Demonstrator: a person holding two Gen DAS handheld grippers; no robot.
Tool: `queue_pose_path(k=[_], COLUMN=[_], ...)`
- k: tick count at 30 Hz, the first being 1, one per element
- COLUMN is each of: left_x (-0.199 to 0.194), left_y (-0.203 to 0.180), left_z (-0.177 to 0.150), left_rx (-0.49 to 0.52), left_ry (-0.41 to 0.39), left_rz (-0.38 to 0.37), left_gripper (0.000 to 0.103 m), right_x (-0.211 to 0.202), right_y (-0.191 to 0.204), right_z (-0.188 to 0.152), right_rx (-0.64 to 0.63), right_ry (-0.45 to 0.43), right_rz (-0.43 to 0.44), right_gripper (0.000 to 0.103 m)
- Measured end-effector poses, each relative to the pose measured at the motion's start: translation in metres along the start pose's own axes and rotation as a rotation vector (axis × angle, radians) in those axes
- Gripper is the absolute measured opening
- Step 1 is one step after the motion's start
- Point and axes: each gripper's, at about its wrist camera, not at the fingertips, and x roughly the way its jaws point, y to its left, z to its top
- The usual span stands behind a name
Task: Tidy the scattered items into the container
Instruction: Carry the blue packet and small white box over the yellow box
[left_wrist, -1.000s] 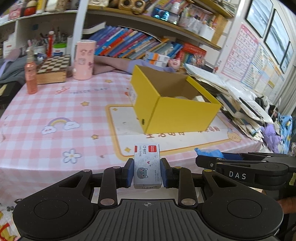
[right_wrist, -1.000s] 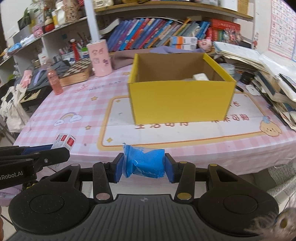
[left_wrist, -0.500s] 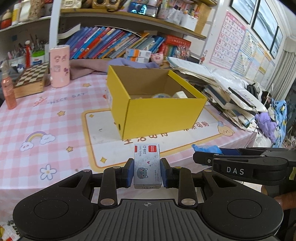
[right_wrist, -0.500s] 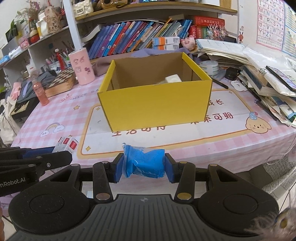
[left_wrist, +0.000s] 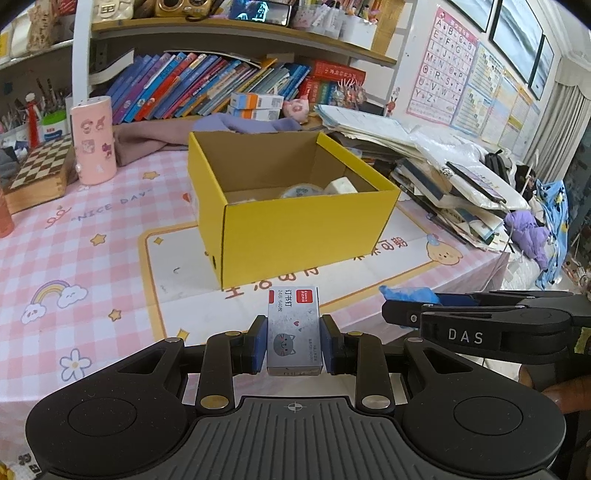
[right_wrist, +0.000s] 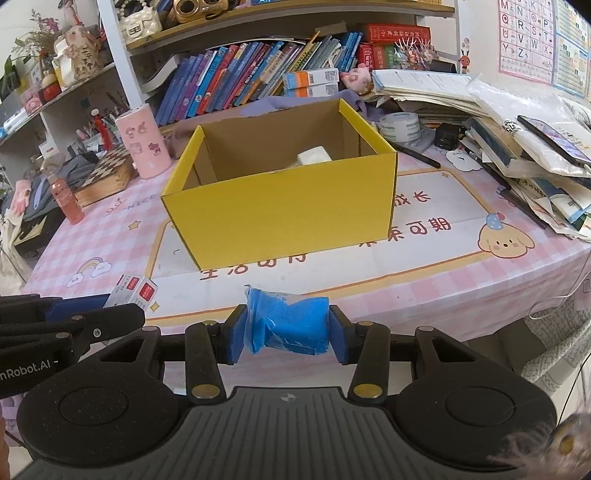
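The left gripper (left_wrist: 293, 341) is clamped on a small grey staple box (left_wrist: 293, 328) with a cat drawing and a red label, its blue pads pressed flat against the two long sides, the box standing lengthwise out past the fingertips. The right gripper (right_wrist: 287, 330) squeezes a crumpled blue packet (right_wrist: 287, 325) between its pads, the jaws set wider than the left pair. Both are held above the near edge of the table (left_wrist: 92, 221), side by side, each showing at the edge of the other's view. Ahead of them, on the pink checked cloth's white panel, stands the open yellow box (left_wrist: 303, 229), well apart from both held things. Inside it lie a tape roll (left_wrist: 301, 191) and a pale block (left_wrist: 340, 184) against the far right corner. A pink cup (left_wrist: 94, 138) and a chessboard (left_wrist: 40, 166) sit to the left, a heap of papers (left_wrist: 424, 147) to the right
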Motion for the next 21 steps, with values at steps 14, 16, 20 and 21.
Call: queue_pose_path(k=[14, 16, 20, 21], left_x=[0.008, 0.011, 0.025, 0.031], left_y=[-0.009, -0.011, -0.011, -0.01], left_z=[0.049, 0.06, 0.083, 0.087], left_rx=[0.02, 0.025, 0.021, 0.019], left_ry=[-0.125, -0.151, -0.194, -0.199], left_rz=[0.052, 0.064, 0.103, 0.115], left_gripper=[0.028, 0.028, 0.028, 0.028], right_x=[0.006, 0.01, 0.026, 0.03], right_y=[-0.019, -0.021, -0.025, -0.026], right_z=[0.063, 0.081, 0.113, 0.12], right_rx=[-0.077, -0.099, -0.143, -0.153], right_ry=[-0.156, -0.187, -0.216, -0.217], right_rz=[0.041, 0.052, 0.077, 0.081], right_gripper=[0.043, 0.043, 0.043, 0.043])
